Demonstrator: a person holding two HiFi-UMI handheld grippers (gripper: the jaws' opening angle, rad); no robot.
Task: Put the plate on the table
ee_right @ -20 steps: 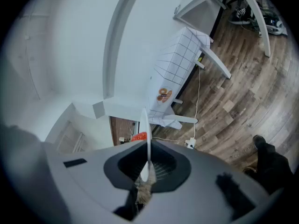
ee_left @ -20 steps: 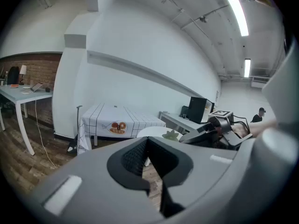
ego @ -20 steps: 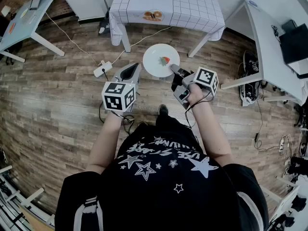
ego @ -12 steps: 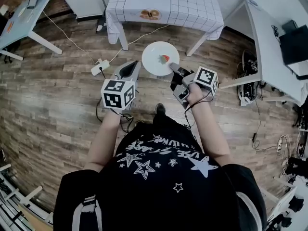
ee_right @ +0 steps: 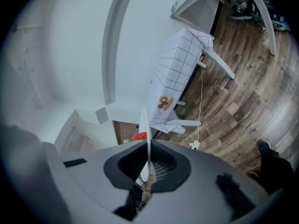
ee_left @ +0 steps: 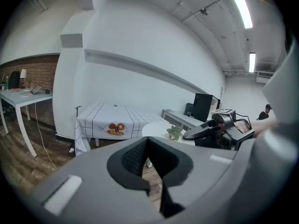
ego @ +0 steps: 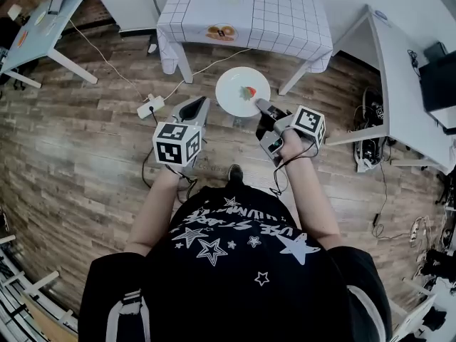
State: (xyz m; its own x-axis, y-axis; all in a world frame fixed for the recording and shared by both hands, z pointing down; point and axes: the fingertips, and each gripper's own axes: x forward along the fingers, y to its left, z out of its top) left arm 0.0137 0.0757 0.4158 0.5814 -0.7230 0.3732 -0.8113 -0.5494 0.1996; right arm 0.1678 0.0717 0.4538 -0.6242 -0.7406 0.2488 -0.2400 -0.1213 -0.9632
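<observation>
Plate (ego: 235, 90) held level, face up, rim in right hand-held gripper (ego: 258, 104).

The checked-cloth tabletop (ego: 278, 9) ahead offers broad open surface. Wooden floor (ego: 85, 155) before it is passable; a power strip (ego: 151, 107) lies left, a white desk (ego: 402, 77) flanks right.

The person wears a black short-sleeved T-shirt (ego: 235, 262) printed with white stars and lettering, and a dark shoe (ego: 234, 172). The grey left gripper (ego: 193, 107) and right gripper (ego: 259, 105) each carry a white cube with black square markers. A thin black cable (ego: 273, 187) hangs from the right one.
</observation>
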